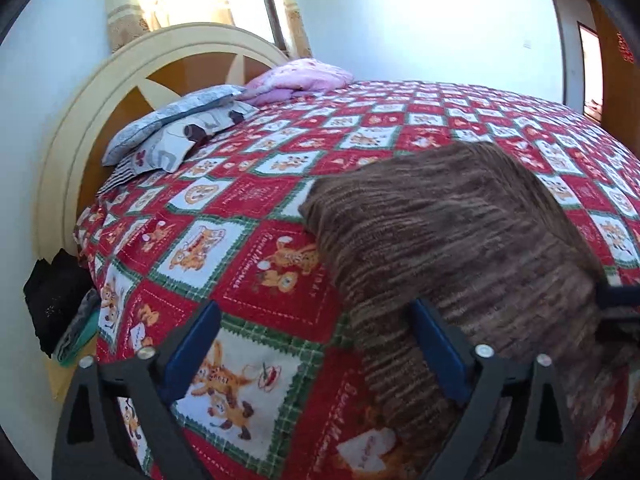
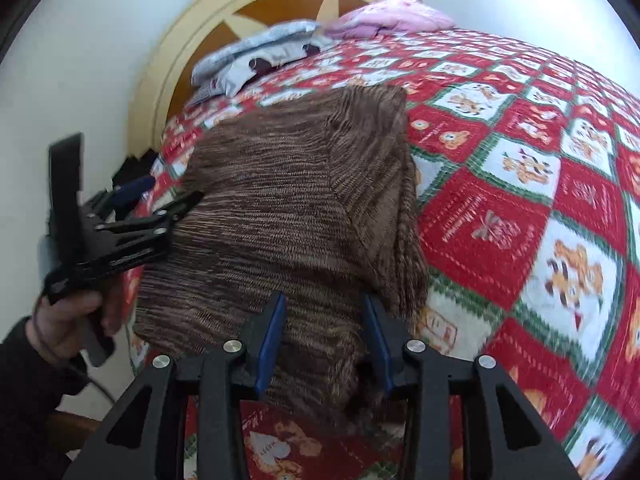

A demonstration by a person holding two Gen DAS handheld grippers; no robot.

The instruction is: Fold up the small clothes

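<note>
A brown striped knitted garment [image 1: 460, 240] lies folded on the red patchwork bedspread [image 1: 240, 200]. My left gripper [image 1: 316, 320] is open wide over the garment's left edge; its right finger [image 1: 436, 344] rests above the knit and its left one hovers over bare bedspread. In the right wrist view the same garment [image 2: 288, 200] fills the middle. My right gripper [image 2: 324, 332] stands at its near edge, half open, with a fold of knit between the pads, which do not clearly press on it. The left gripper [image 2: 168, 192] shows at the garment's left side, held by a hand [image 2: 68, 320].
Pillows [image 1: 180, 128] and a pink quilt [image 1: 300, 78] lie by the cream headboard [image 1: 80, 128]. Dark clothes [image 1: 52, 296] are piled beside the bed at the left. A door [image 1: 600, 60] stands at the far right.
</note>
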